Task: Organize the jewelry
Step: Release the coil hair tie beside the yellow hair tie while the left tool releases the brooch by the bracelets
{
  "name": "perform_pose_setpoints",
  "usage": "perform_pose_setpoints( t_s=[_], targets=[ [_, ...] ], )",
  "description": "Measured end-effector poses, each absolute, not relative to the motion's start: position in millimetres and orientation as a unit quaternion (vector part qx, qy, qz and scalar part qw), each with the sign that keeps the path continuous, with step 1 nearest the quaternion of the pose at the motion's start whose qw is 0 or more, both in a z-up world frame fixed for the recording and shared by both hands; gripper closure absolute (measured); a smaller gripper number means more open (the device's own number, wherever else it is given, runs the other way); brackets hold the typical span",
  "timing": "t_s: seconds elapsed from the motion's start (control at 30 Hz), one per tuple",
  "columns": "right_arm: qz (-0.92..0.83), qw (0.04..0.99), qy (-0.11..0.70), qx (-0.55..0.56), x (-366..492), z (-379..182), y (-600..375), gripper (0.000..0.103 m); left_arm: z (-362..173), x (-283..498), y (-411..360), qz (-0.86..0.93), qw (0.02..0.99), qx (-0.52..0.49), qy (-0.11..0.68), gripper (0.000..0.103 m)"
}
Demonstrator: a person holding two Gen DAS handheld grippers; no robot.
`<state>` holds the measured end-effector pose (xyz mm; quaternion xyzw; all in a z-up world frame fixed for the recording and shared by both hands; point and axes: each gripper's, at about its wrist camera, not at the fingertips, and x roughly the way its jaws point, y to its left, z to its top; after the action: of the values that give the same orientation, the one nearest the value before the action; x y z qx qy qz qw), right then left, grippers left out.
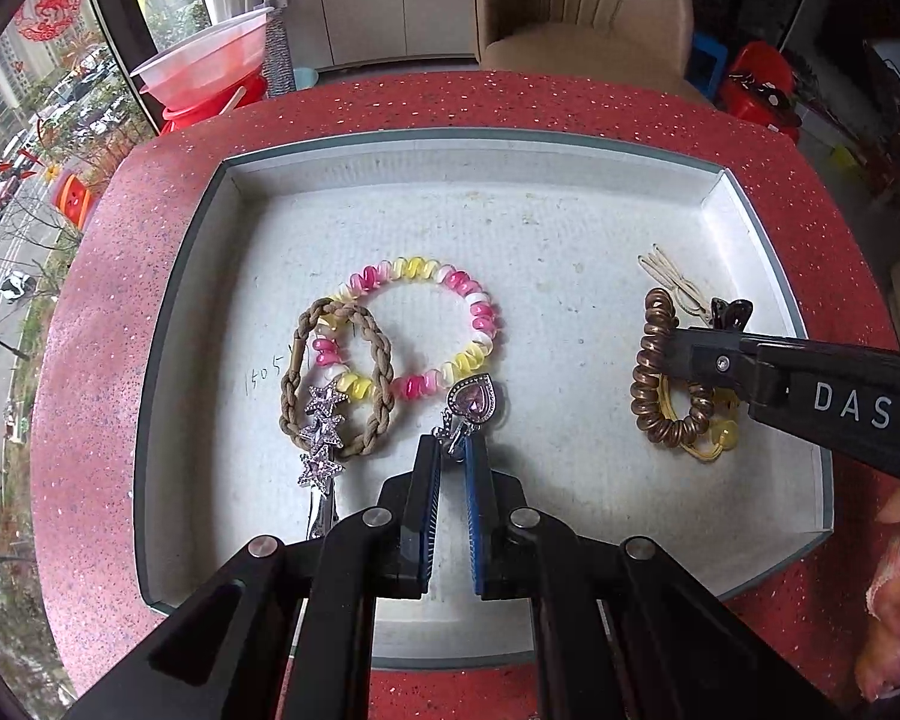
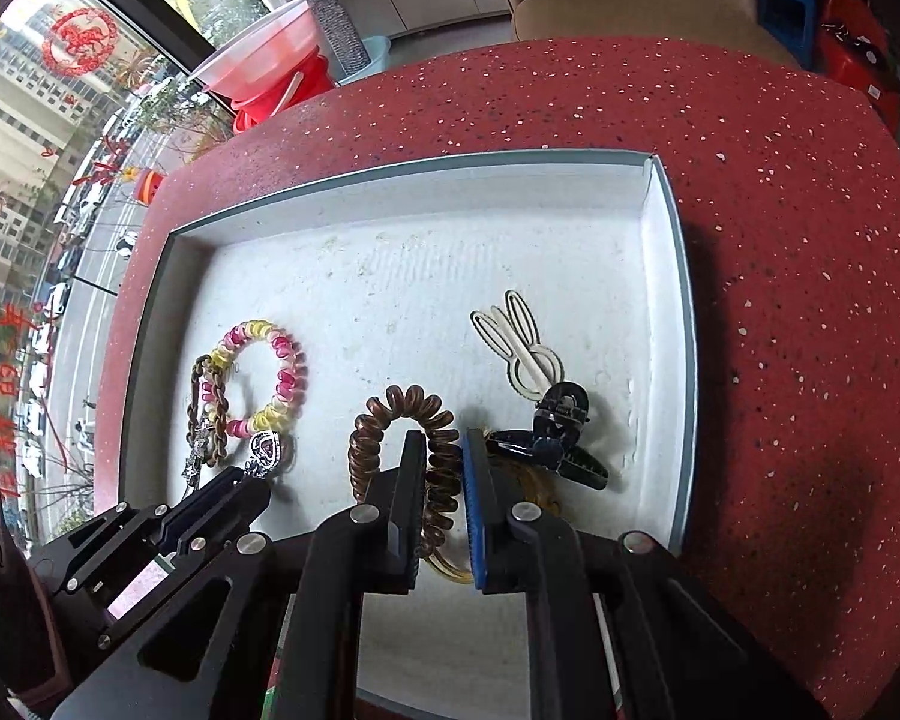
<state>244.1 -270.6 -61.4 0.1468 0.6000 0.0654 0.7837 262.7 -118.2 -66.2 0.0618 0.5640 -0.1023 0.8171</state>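
Left wrist view: the left gripper (image 1: 453, 450) is clamped on the lower end of a heart-shaped clip (image 1: 473, 405), whose gripped part is hidden between the pads. A star clip (image 1: 322, 438) runs under the gripper's black frame, its tail cut off. The right gripper (image 2: 444, 450) is closed narrowly on a brown coil hair tie (image 2: 390, 420); beneath it a yellow band (image 1: 714, 438) is half covered. A black claw clip (image 2: 561, 435) and a rabbit-shaped clip (image 2: 519, 342) lie near the tray's (image 1: 510, 147) right wall. The tray's far half is bare, and the red counter (image 2: 780, 240) is open beyond its right edge.
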Motion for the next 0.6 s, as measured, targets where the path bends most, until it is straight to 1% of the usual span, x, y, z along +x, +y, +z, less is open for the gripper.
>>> perform_pose_setpoints(
  t_s=[0.07, 0.13, 0.17, 0.2, 0.37, 0.5, 0.6],
  targets=[
    [0.067, 0.783, 0.601, 0.144, 245.1, -61.4, -269.8, 0.087, -66.0, 262.5, -123.2, -0.102, 0.817, 0.068, 0.563, 0.076],
    [0.071, 0.781, 0.603, 0.145, 245.8, -60.8, -269.4, 0.074, -65.8, 261.7, -123.7, -0.101, 0.817, 0.071, 0.563, 0.076],
    [0.072, 0.782, 0.602, 0.146, 245.2, -59.9, -270.1, 0.060, -65.6, 261.5, -124.2, -0.100, 0.817, 0.072, 0.563, 0.076],
    [0.072, 0.783, 0.600, 0.147, 244.9, -58.5, -270.4, 0.053, -65.4, 261.5, -125.1, -0.099, 0.817, 0.073, 0.563, 0.076],
    [0.082, 0.784, 0.589, 0.176, 241.0, -52.7, -274.7, 0.053, -62.5, 258.3, -128.5, -0.095, 0.822, 0.077, 0.557, 0.076],
    [0.081, 0.786, 0.580, 0.198, 232.6, -46.7, -283.8, 0.048, -58.7, 254.3, -129.1, -0.093, 0.827, 0.075, 0.550, 0.076],
    [0.081, 0.786, 0.577, 0.209, 226.5, -43.1, -287.8, 0.048, -55.6, 253.0, -128.4, -0.091, 0.828, 0.076, 0.547, 0.076]
  ],
)
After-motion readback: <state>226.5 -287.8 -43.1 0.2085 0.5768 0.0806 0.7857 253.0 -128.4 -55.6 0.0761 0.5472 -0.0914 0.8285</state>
